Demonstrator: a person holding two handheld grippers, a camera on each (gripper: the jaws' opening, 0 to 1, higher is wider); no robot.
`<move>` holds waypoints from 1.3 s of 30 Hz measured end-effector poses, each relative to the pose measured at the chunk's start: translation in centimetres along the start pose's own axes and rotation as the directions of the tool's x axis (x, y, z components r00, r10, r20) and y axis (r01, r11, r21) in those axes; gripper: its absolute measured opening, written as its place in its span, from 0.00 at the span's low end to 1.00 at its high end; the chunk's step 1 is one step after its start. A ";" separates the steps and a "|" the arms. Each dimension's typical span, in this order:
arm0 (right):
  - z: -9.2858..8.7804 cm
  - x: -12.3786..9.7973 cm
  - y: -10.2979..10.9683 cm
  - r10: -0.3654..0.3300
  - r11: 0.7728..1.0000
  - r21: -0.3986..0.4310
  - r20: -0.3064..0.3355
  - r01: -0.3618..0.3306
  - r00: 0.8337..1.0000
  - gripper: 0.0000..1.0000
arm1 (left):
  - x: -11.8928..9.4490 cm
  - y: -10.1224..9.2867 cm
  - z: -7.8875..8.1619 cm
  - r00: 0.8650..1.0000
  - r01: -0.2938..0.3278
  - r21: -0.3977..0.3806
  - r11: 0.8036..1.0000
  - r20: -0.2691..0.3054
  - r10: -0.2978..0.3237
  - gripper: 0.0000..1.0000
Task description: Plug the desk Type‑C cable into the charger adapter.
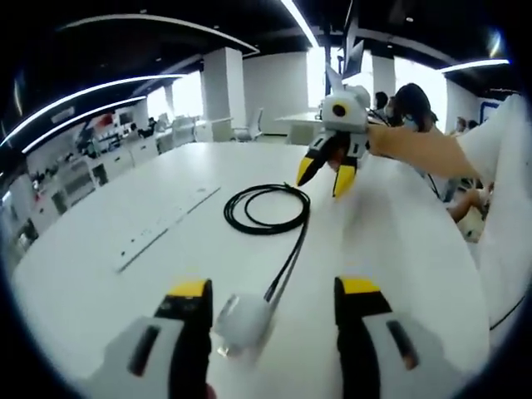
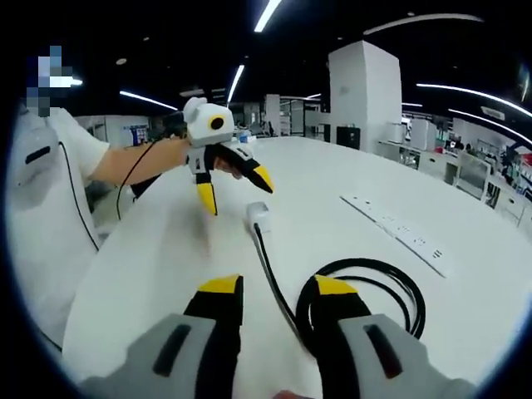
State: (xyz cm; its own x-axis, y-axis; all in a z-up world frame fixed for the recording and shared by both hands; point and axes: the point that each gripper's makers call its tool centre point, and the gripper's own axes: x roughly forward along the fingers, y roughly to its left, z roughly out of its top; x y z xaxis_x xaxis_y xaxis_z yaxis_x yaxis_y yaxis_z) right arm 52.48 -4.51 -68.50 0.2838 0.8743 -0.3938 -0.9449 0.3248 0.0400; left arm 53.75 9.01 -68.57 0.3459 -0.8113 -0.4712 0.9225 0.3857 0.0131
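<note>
Your left gripper [image 1: 270, 303] rises from the bottom of the left gripper view with its yellow-tipped jaws spread wide, and the white charger adapter [image 1: 242, 320] sits on the table [image 1: 100, 274] right between them, low in the frame and a little toward the left jaw. Whether either jaw touches it, you can't tell from here. The black cable [image 1: 287, 258] runs out of the adapter's far end, already seated in it, and climbs up the middle of the frame to a round coil [image 1: 266, 208] lying flat on the white tabletop. Left of the coil, a long white power strip [image 1: 166, 224] lies on a slant.

Up at the upper right of that view, your right gripper [image 1: 326, 173] hangs above the table beyond the coil, jaws parted and nothing between them, with your bare forearm [image 1: 416, 150] reaching in from the right edge.

Swing to the right gripper view: your right gripper [image 2: 278, 303] comes up from the bottom, jaws open and empty. The coil [image 2: 366, 291] curls just beside and behind the right jaw at lower right, and the cable [image 2: 270, 274] runs between the jaws up to the adapter [image 2: 258, 215] near the centre. Your left gripper [image 2: 235, 189] shows at upper left, jaws apart, just beside the adapter. The power strip [image 2: 399, 233] stretches along the right side.
</note>
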 end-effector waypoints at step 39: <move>3.4 -0.6 4.1 0.066 0.997 0.037 0.186 -0.074 0.980 0.58 | -3.0 -3.7 2.8 0.981 0.049 -0.027 0.998 0.191 -0.043 0.70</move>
State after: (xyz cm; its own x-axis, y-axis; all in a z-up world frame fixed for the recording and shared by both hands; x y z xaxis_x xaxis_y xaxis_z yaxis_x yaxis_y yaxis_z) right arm 49.01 -2.43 -64.95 0.2461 0.9457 -0.2122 -0.9567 0.2722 0.1035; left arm 49.77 8.76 -64.73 0.3326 -0.8959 -0.2944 0.9333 0.3576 -0.0340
